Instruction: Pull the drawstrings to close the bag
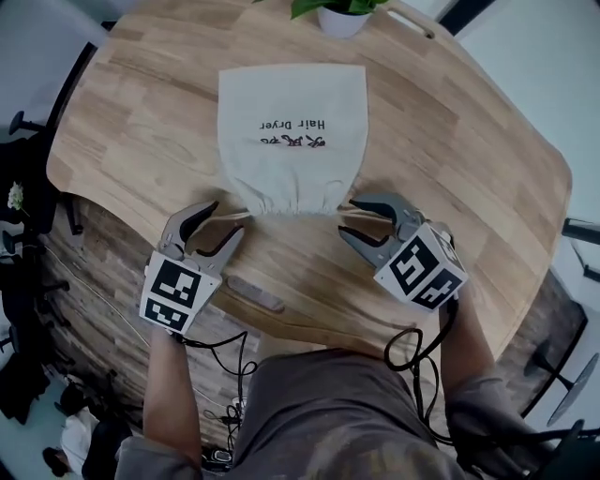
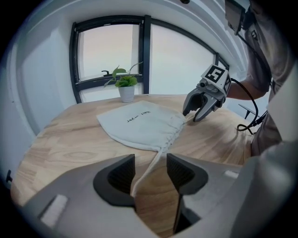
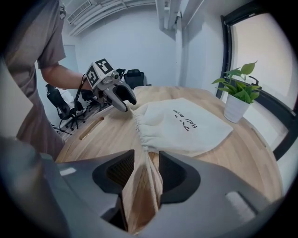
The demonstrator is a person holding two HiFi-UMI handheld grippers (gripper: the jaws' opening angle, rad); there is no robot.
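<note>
The left tool (image 1: 228, 217) hovered low over the wooden counter (image 1: 487, 159), near its front edge, angled down toward the bag's mouth. Its jaws stood moderately apart. The left drawstring (image 2: 150, 165) ran through the gap between them, lying close along the left pad, and was not pinched from both sides.

The cream cloth bag (image 1: 292, 141) lay flat at the middle of the counter. Its closed end pointed away from the person and its mouth faced the two tools. The mouth was gathered into tight pleats, narrower than the body of the bag, and dark print reading "Hair Dryer" showed on the upper face.

From the right corner of the gathered mouth the right drawstring (image 3: 148, 169) came out as a doubled strand and passed between the jaws of the right tool (image 1: 347, 217). Those jaws were also apart, with space on either side of the strand, so nothing was clamped. Beyond the bag, at the counter's far edge, stood a potted plant (image 1: 342, 17) in a white pot.
</note>
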